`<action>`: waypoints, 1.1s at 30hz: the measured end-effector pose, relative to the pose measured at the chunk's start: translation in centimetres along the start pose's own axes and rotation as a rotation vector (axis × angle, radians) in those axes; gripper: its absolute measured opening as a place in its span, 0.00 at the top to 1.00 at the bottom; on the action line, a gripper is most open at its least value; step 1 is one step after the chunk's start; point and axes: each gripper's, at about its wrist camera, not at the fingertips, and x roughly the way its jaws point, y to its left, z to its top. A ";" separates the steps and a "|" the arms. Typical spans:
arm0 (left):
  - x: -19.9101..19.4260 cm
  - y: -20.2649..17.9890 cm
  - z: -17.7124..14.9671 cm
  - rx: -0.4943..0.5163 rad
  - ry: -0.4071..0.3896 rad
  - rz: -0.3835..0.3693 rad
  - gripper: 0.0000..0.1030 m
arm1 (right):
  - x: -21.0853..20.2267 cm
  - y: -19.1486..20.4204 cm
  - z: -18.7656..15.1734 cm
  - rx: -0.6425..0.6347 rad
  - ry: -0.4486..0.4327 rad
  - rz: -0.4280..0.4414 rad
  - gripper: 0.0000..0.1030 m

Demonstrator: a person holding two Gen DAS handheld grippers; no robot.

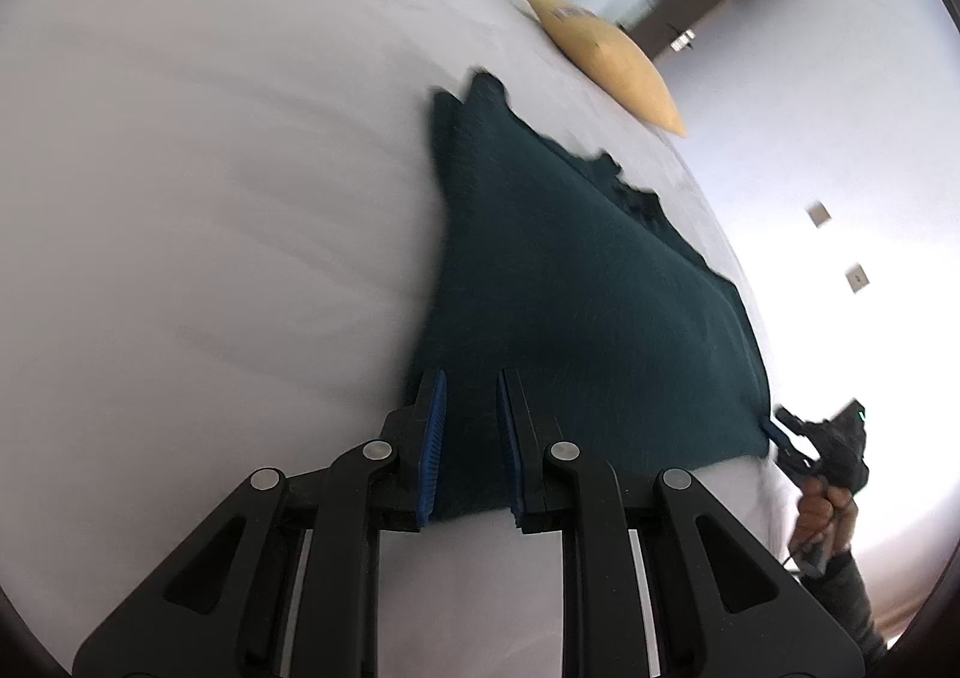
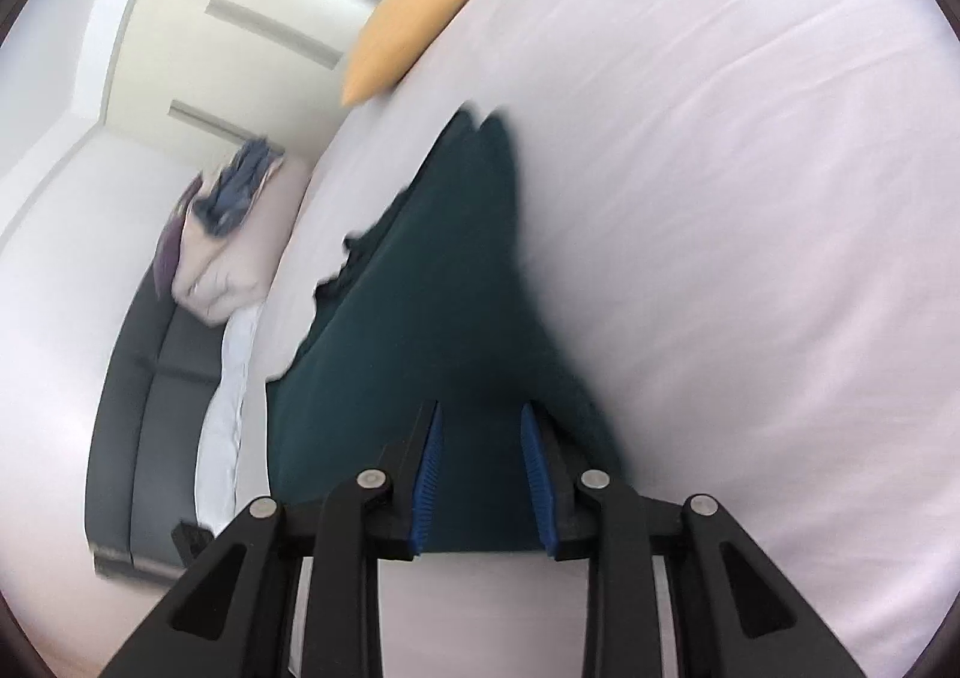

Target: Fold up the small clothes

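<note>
A dark teal garment (image 1: 576, 282) lies spread on a white bed (image 1: 210, 198), its near edge caught at two corners. The left claw (image 1: 471, 420) pinches one corner between its blue pads; the right claw (image 2: 483, 462) straddles the other corner, cloth between its pads, though whether they press on it cannot be told. The fabric looks soft, light and limp, apt to sag and drag rather than hold shape, so corners and hems seem the best places to grip. The left wrist view alone shows the right claw from outside, at the garment's corner, with the hand (image 1: 819, 510) holding it. The right wrist view alone shows a dark sofa (image 2: 156, 390) piled with clothes (image 2: 222, 222). Both show a yellow cushion (image 1: 606, 54).
</note>
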 end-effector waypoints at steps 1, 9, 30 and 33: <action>-0.6 0.2 0.0 -0.008 -0.016 0.045 0.83 | -0.8 0.0 0.1 0.005 -0.020 -0.020 0.70; -2.2 1.9 1.0 -0.159 -0.010 -0.046 0.20 | 1.3 7.3 -1.5 -0.105 0.036 0.082 0.52; 6.9 1.5 5.2 -0.299 0.370 -0.188 0.22 | 18.0 18.6 -5.3 -0.150 0.363 0.291 0.49; 7.6 1.7 5.1 -0.335 0.381 -0.230 0.43 | 18.0 18.3 -4.5 -0.137 0.357 0.286 0.49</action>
